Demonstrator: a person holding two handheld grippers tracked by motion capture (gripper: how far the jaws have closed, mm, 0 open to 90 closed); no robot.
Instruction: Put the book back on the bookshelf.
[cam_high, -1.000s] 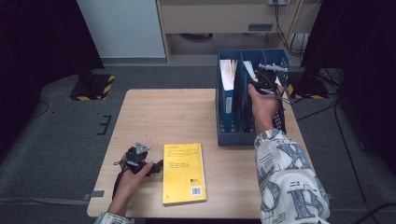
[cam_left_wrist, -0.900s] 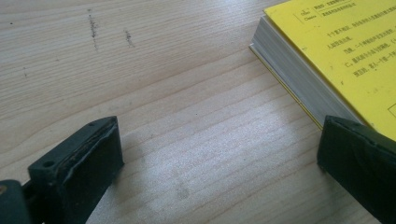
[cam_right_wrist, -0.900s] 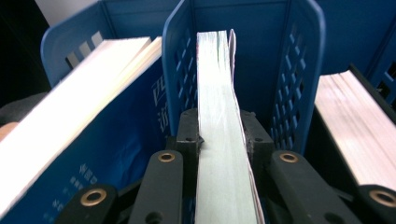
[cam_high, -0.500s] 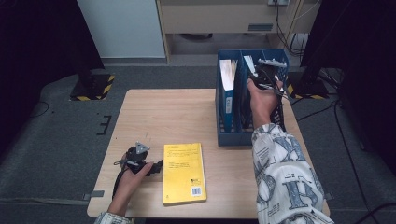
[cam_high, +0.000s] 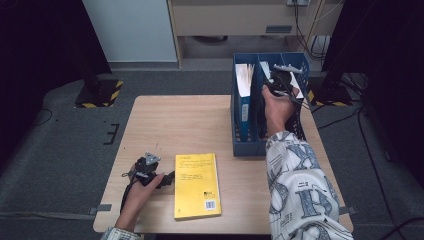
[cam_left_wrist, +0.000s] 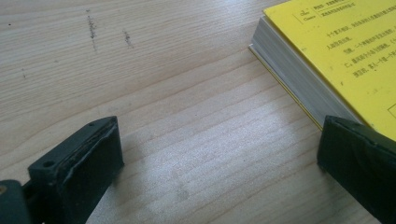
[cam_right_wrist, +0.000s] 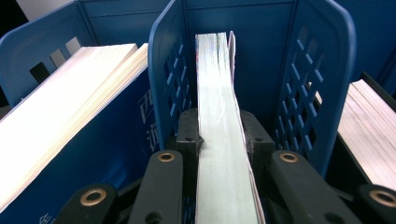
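The right tool (cam_right_wrist: 219, 140) is pinching a thin book (cam_right_wrist: 219, 116) by its page edge, the two black jaws pressed against either side of it. The book stands upright in the middle compartment of the blue file rack (cam_right_wrist: 327, 70), between two perforated dividers. In the right gripper view its lower end is cut off by the bottom of the frame, and its cover cannot be seen, so no title can be read. From above, the right hand (cam_high: 277, 107) covers most of the tool and the book beneath it.

In the compartment beside it leans a thick blue-covered book (cam_right_wrist: 79, 140); pale characters are printed on its cover, but they are partly hidden behind the divider and too cut off to read. A third stack of pages (cam_right_wrist: 369, 130) shows at the far edge of that view, cropped.

The left tool (cam_left_wrist: 219, 158) lies low over the tabletop (cam_left_wrist: 163, 93) with its jaws spread wide and nothing between them. One jaw sits just beside the corner of a yellow book (cam_left_wrist: 345, 51) lying flat. Lines of small dark print run across the yellow cover, too small to read; in the high view a barcode shows near its lower corner.
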